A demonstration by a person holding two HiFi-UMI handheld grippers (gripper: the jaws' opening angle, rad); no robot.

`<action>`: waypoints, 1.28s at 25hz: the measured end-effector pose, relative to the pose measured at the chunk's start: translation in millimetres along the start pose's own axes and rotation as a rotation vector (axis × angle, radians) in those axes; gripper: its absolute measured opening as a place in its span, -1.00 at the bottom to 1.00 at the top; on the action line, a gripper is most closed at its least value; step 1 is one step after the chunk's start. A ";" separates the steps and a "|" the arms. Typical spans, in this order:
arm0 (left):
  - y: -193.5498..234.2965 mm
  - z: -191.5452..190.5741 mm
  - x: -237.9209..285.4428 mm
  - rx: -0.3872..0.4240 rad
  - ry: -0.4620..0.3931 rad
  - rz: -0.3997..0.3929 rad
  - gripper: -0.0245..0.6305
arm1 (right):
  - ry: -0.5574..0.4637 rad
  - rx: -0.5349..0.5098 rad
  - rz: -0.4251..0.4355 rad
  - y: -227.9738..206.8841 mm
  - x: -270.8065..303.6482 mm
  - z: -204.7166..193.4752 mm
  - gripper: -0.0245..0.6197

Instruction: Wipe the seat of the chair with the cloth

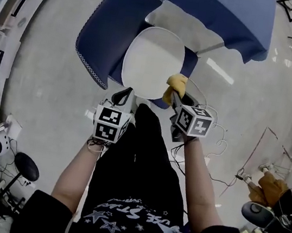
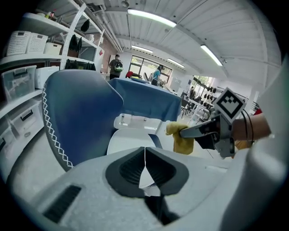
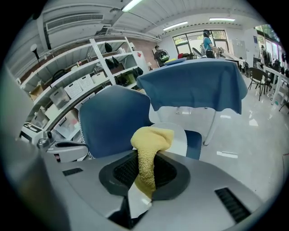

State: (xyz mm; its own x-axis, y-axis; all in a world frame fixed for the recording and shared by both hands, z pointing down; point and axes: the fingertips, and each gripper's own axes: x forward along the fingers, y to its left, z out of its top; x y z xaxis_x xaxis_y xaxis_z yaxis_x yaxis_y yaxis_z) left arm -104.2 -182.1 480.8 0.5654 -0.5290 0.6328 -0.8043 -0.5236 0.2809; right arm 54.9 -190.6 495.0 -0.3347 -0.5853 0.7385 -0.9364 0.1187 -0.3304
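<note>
right gripper (image 3: 143, 173) clenched on the yellow cloth (image 3: 151, 140), wad bunched above the jaws, tail hanging down between them; left gripper (image 2: 145, 169) pressed shut on nothing, just beside it at the near rim. around them, big to small: pale floor (image 1: 41, 85) open to the left of the chair, shelving (image 1: 2, 19) further out along that side; blue-draped table (image 1: 218, 9) overhanging close behind and to the right; chair (image 1: 101, 35) with its blue backrest rising at the far left; white seat (image 1: 152, 62) round and bare in front of both grippers; cloth at the seat's near right edge, contact with the surface not clear from above. risks, as a guess: thin pinch on a loose wad, so a hard drag across the seat likely to pull it free or roll it under the jaws; bare jaw tips scraping the seat if tilted too low; strokes begun at the rim apt to slide off the edge and miss the middle. room: free across the seat toward the backrest, tight toward the table's hem on the right, loose cables (image 1: 213, 146) on the floor at the right, wide sweep toward the left.
</note>
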 end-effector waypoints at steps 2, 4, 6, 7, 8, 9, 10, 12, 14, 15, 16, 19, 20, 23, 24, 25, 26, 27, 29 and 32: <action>2.0 -1.0 12.9 -0.005 0.005 0.006 -0.86 | 0.004 0.001 0.002 -8.1 15.6 1.3 -0.70; 6.8 -1.5 25.4 -0.002 0.012 0.015 -0.86 | -0.005 0.025 0.005 -15.0 32.9 5.4 -0.70; 15.6 -2.7 38.0 -0.014 0.021 0.032 -0.86 | -0.013 0.056 0.010 -21.2 52.8 11.2 -0.70; 20.2 -3.0 45.5 -0.027 0.026 0.042 -0.86 | -0.015 0.067 0.013 -25.2 62.8 14.8 -0.70; 24.7 -2.5 53.9 -0.041 0.030 0.052 -0.86 | -0.017 0.072 0.016 -29.6 72.7 19.6 -0.70; 29.2 -1.4 62.4 -0.050 0.035 0.061 -0.86 | -0.019 0.071 0.019 -33.3 82.2 25.3 -0.70; 33.6 -0.6 69.6 -0.055 0.040 0.069 -0.86 | -0.022 0.064 0.025 -35.1 90.6 30.7 -0.70; 41.5 -2.1 74.9 -0.056 0.050 0.079 -0.86 | -0.026 0.050 0.041 -30.5 102.3 36.8 -0.70; 48.7 -6.4 69.1 -0.060 0.051 0.085 -0.86 | -0.025 0.038 0.057 -18.0 109.7 38.0 -0.70; 52.7 -8.2 67.1 -0.065 0.052 0.088 -0.86 | -0.022 0.032 0.063 -12.9 115.4 38.9 -0.70; 57.5 -9.7 68.3 -0.069 0.055 0.092 -0.86 | -0.016 0.024 0.067 -10.4 123.9 41.0 -0.70; 75.0 -14.8 85.7 -0.075 0.081 0.103 -0.86 | 0.010 -0.002 0.074 -11.2 161.0 50.3 -0.70; 79.4 -16.6 97.0 -0.081 0.093 0.106 -0.86 | 0.021 -0.011 0.077 -16.2 175.9 53.6 -0.70; 84.5 -21.6 143.4 -0.110 0.134 0.114 -0.86 | 0.059 -0.037 0.093 -44.5 222.9 62.4 -0.70; 86.3 -22.9 154.9 -0.116 0.145 0.119 -0.86 | 0.069 -0.046 0.101 -50.1 236.0 65.3 -0.70; 89.6 -23.8 162.8 -0.118 0.153 0.126 -0.86 | 0.076 -0.055 0.108 -52.1 247.6 68.9 -0.70; 94.3 -24.1 167.9 -0.120 0.158 0.132 -0.86 | 0.080 -0.065 0.113 -51.2 258.1 73.0 -0.70; 99.6 -23.8 171.2 -0.125 0.160 0.137 -0.86 | 0.081 -0.074 0.117 -48.6 267.8 77.4 -0.70; 108.7 -22.5 175.1 -0.147 0.156 0.139 -0.86 | 0.083 -0.088 0.120 -42.0 284.9 84.6 -0.70; 115.8 -21.3 180.9 -0.152 0.155 0.135 -0.86 | 0.091 -0.099 0.131 -34.9 305.0 92.5 -0.70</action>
State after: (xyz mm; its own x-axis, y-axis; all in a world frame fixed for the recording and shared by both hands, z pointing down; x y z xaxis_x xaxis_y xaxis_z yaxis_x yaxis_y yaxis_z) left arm -99.0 -324.2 643.2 0.4256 -0.4726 0.7717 -0.8955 -0.3427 0.2841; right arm -4.7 -447.5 677.4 -0.4587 -0.4848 0.7447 -0.8884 0.2698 -0.3715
